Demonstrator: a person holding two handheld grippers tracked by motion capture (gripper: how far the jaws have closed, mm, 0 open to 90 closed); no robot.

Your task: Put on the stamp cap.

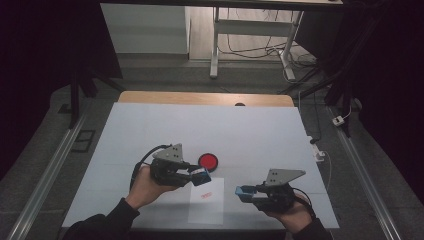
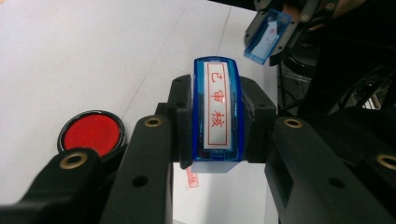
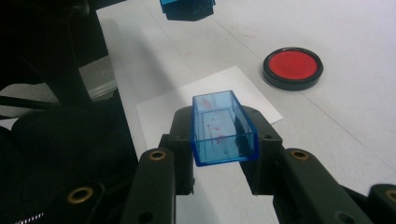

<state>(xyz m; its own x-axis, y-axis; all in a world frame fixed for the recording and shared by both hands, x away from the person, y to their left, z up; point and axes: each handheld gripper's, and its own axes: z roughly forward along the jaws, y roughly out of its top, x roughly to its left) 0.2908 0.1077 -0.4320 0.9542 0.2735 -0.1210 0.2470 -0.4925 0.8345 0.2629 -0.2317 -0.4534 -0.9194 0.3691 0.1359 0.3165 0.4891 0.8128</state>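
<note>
We see a blue stamp [image 2: 217, 112] clamped between the jaws of the left hand-held gripper [image 1: 199, 176], its red-lettered label up, poised above a sheet of paper [image 1: 207, 200] that already bears a red imprint. The right hand-held gripper [image 1: 246, 193] grips the stamp's clear blue cap [image 3: 223, 128], open end away from its camera, just right of the paper. Both pieces look like light, rigid, smooth plastic, so we judge the flat long sides the surest hold; squeezed at the corners, they could slip. A round red ink pad [image 1: 208, 161] sits just beyond the stamp. The white surface [image 1: 150, 130] is otherwise bare; around it, a dim room with desk legs and cables on the floor.
</note>
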